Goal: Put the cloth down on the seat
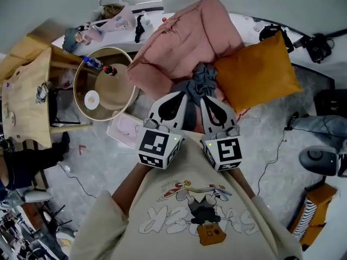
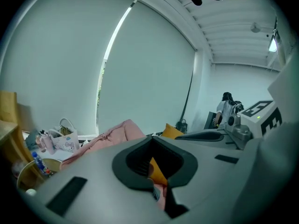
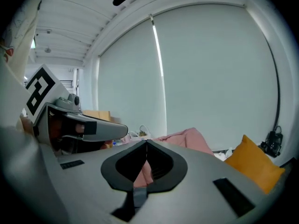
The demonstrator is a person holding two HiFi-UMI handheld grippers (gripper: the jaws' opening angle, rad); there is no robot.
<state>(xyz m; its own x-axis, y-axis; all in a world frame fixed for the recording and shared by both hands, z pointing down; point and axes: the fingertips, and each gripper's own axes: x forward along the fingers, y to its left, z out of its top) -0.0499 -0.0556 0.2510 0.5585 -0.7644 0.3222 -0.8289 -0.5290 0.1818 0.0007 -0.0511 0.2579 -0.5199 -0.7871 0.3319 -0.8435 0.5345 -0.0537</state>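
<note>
Right now the cloth [image 1: 201, 80], a grey-blue bundle, hangs bunched at the tips of both tools. It lies over the middle of the seat [image 1: 184, 37], between its pink padded cover and the orange cushion [image 1: 255, 72]. Whether it touches the padding, I cannot tell.

The left tool [image 1: 184, 95] has its jaws pressed together, with a sliver of the cloth pinched between them. The right tool [image 1: 206, 97] is likewise closed on the cloth, with a grey strip showing in its gap. The two tools sit side by side, tips converging on the bundle and marker cubes close to the person's chest. They point forward and only slightly downward. Both forearms reach out from under a cream shirt, the left forearm [image 1: 133, 180] bare below the sleeve.

Left of the seat stands a round surface [image 1: 114, 93].
</note>
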